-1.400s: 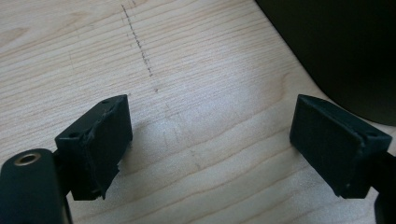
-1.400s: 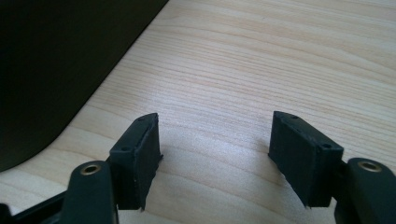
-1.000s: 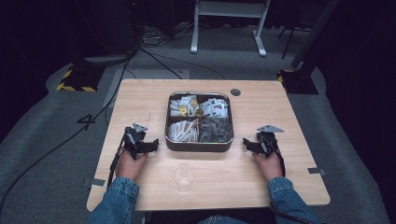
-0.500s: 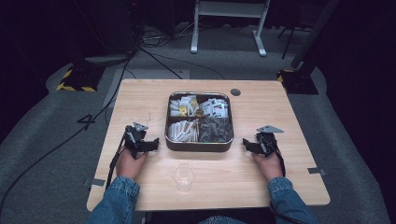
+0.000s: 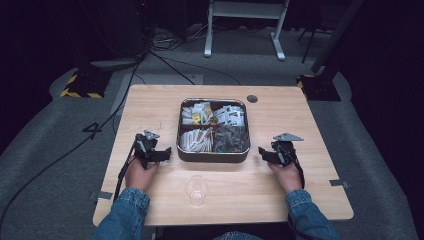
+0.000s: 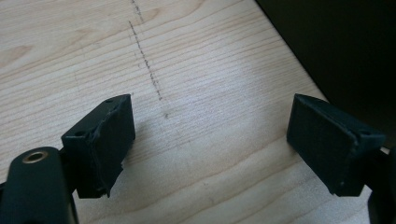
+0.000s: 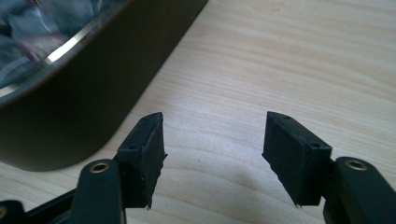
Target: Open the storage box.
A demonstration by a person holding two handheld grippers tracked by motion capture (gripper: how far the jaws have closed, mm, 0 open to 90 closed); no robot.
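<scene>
Hands rest both grippers (image 5: 165,154) (image 5: 262,152) on table (image 5: 150,110), flanking tin (image 5: 212,155).

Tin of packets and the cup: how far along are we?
Nothing looks done: the cup stands empty, packets still in the tin. In hand: nothing; the left tool and right tool rest open beside the tin, the right's jaws having just been closing on nothing. All picking remains.

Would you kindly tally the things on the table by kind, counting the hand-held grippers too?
Grippers: 2, the left gripper and the right gripper
Compartmented tin of packets: 1
Clear plastic cup: 1
Total: 4
</scene>
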